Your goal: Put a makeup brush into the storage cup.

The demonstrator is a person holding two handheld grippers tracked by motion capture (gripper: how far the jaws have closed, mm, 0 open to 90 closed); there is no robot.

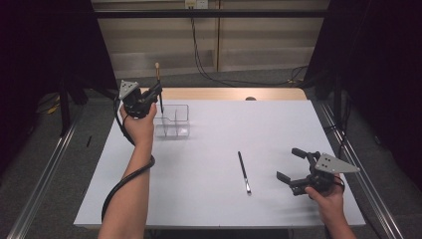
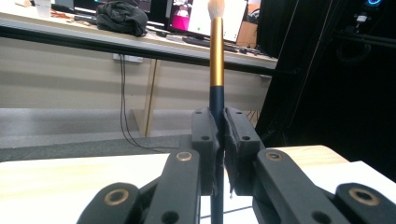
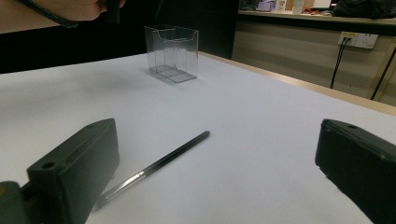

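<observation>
The high view looks down on the table [image 1: 209, 149]; both gripper views sit low (sharing its white top).

Clear glossy plastic organizer [image 1: 172, 121], matt white table [image 1: 224, 149], brush [image 2: 216, 56] w/ gold metallic ferrule

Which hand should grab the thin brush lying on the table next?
The right. The right gripper has open, empty jaws, and the thin brush lies just beside it. The left gripper is shut on the gold-banded brush, upright by the clear organizer.
</observation>
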